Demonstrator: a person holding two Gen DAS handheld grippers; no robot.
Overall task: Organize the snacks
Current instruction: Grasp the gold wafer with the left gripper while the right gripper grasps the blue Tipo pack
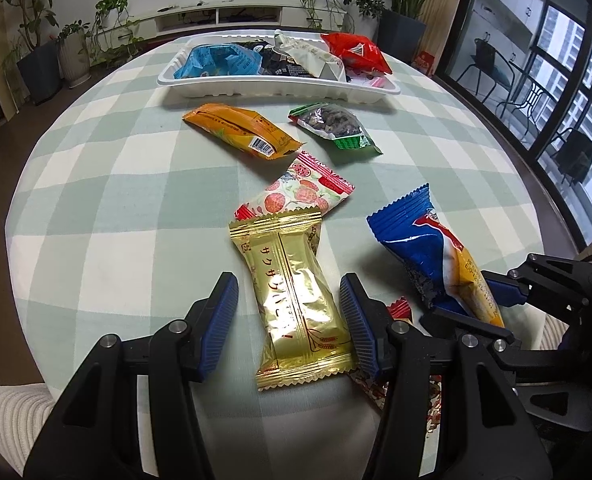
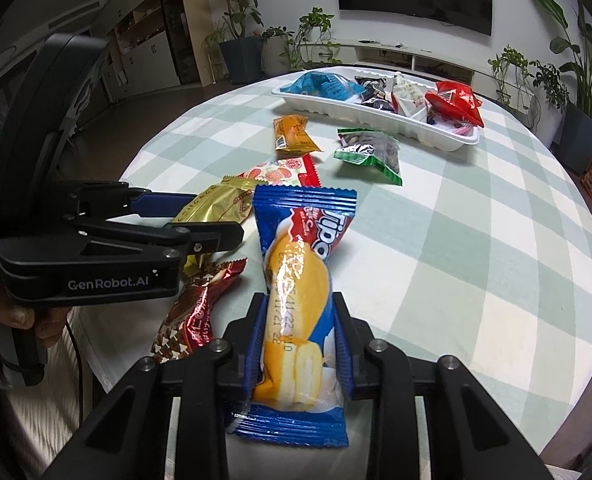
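My left gripper (image 1: 290,312) is open, its blue pads on either side of a gold snack packet (image 1: 296,300) that lies on the checked tablecloth. My right gripper (image 2: 299,336) is shut on a blue Tipo packet (image 2: 299,300), which also shows in the left wrist view (image 1: 431,256). The left gripper also shows in the right wrist view (image 2: 200,216) over the gold packet (image 2: 212,204). A white tray (image 1: 280,84) at the far side holds several packets, and shows in the right wrist view too (image 2: 375,110).
Loose on the cloth: an orange packet (image 1: 240,130), a green-edged packet of nuts (image 1: 335,126), a white-and-red strawberry packet (image 1: 299,194), a red starred packet (image 2: 192,320). Potted plants (image 2: 240,12) and a TV shelf (image 2: 407,56) stand beyond the round table.
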